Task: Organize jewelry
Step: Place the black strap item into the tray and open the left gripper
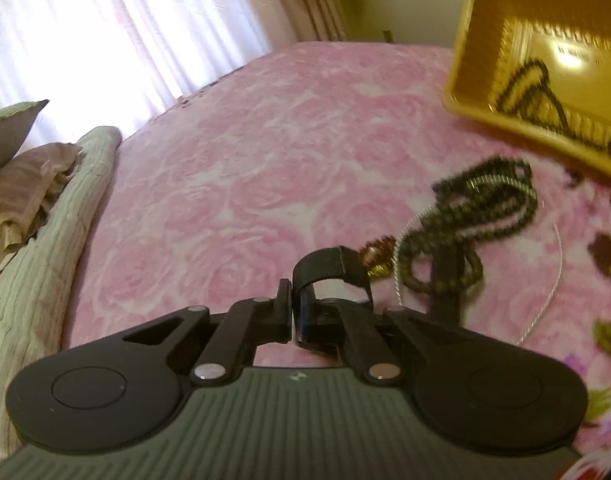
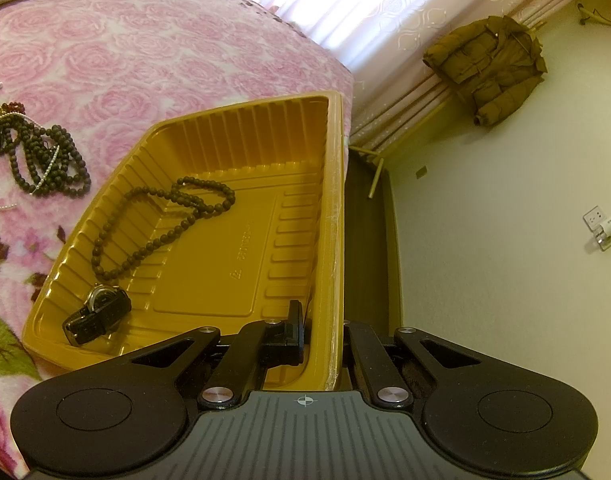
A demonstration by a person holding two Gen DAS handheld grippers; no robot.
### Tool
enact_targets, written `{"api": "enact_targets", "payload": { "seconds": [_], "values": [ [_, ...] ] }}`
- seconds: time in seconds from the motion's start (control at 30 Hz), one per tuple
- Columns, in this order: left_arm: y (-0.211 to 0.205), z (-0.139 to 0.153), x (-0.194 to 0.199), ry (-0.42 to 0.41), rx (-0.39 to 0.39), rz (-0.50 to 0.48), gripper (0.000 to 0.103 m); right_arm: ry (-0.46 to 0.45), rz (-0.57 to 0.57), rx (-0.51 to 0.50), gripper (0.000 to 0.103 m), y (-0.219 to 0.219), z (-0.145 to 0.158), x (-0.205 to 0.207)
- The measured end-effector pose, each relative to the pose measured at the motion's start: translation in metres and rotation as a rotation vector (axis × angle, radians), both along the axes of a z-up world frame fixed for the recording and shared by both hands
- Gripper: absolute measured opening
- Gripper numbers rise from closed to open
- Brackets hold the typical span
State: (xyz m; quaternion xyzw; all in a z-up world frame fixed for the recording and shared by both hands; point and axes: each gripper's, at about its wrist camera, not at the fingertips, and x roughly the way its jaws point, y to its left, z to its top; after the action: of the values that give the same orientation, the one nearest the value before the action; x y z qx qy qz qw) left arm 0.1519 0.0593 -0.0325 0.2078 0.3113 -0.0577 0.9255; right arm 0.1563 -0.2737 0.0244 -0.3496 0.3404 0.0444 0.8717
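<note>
We had the left tongs [image 1: 291,312] clamped on a black strap [image 1: 332,270], the right tongs [image 2: 323,340] pinching the gold tray's [image 2: 337,216] rim, beads [image 1: 465,216] heaped on the bed [image 1: 265,152] just right of the left.

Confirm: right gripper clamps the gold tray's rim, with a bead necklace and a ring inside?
Not quite. The right gripper does clamp the gold tray, and the bead necklace is inside, but the right wrist view shows a black wristwatch, not a ring.
</note>
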Motion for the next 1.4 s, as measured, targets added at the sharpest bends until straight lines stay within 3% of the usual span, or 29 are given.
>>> {"api": "enact_targets", "payload": {
  "seconds": [0.3,0.6,0.73,0.93,1.4],
  "values": [
    [0.003,0.043,-0.007,-0.029,-0.112,0.022,0.003,-0.001,-0.001,0.003,0.003,-0.002,-0.001,0.001],
    [-0.044,0.066,-0.011,-0.007,-0.253,-0.069,0.003,-0.002,-0.002,0.005,0.003,-0.002,-0.001,0.001],
    [-0.081,0.067,-0.009,0.023,-0.328,-0.146,0.003,-0.002,-0.003,0.006,0.003,0.001,0.001,0.0],
    [-0.14,0.064,0.002,0.06,-0.365,-0.241,0.003,-0.002,-0.002,0.012,0.003,0.001,0.003,-0.001],
    [-0.206,0.047,0.022,0.126,-0.412,-0.324,0.004,0.002,-0.005,0.029,0.003,-0.003,0.005,-0.001]
  ]
}}
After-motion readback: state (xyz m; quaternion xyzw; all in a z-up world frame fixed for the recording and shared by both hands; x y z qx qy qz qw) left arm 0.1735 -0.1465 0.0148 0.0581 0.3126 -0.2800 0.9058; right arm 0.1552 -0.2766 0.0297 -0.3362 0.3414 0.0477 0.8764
